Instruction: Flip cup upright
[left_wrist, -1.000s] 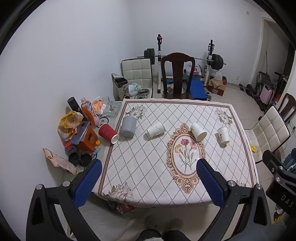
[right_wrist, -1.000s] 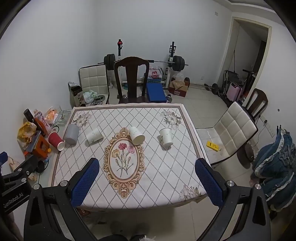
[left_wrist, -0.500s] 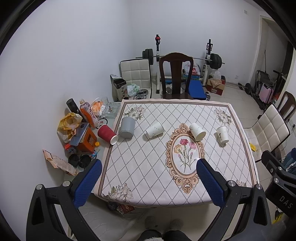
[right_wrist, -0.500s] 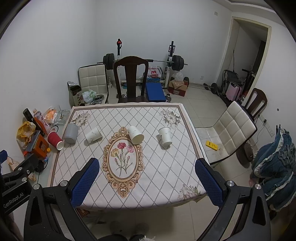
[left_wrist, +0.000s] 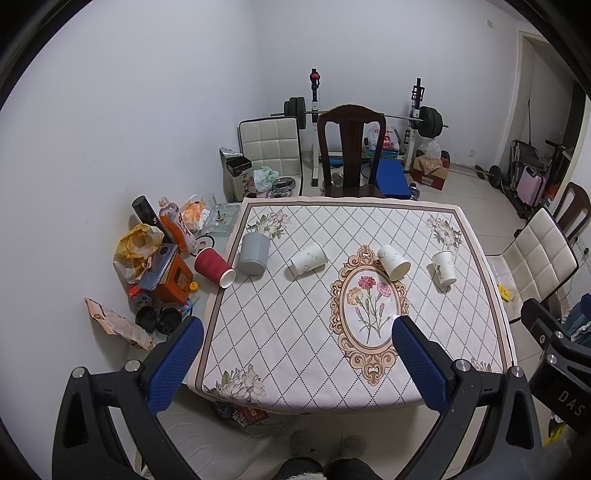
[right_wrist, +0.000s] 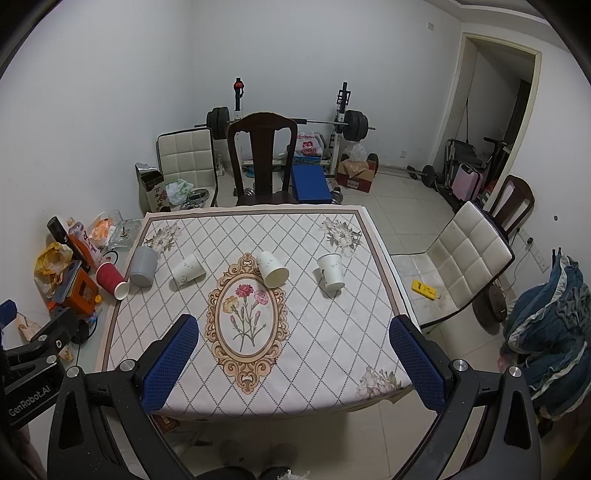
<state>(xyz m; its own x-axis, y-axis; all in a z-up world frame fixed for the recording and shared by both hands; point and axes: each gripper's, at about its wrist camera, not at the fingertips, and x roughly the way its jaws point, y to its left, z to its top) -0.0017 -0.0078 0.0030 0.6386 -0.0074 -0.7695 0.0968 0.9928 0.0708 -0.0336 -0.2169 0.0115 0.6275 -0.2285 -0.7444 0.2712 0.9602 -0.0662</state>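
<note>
Several cups lie on their sides in a row across the far half of the table (left_wrist: 280, 332): a red paper cup (left_wrist: 214, 266) at the left edge, then three white paper cups (left_wrist: 308, 257), (left_wrist: 393, 262), (left_wrist: 444, 267). A grey cup (left_wrist: 254, 254) stands mouth down. The same cups show in the right wrist view: red cup (right_wrist: 112, 283), grey cup (right_wrist: 143, 266), white cups (right_wrist: 188, 269), (right_wrist: 272, 268), (right_wrist: 331, 272). My left gripper (left_wrist: 295, 363) and right gripper (right_wrist: 293, 363) are both open and empty, held high above the table's near edge.
A dark wooden chair (left_wrist: 350, 151) stands at the table's far side, a white padded chair (right_wrist: 461, 258) to the right. Bottles, bags and boxes (left_wrist: 159, 251) clutter a low surface left of the table. A weight bench and barbell (right_wrist: 288, 125) stand by the back wall.
Both views have pulled back and up slightly, so the table looks a little smaller. The cups have not moved. Both grippers stay open.
</note>
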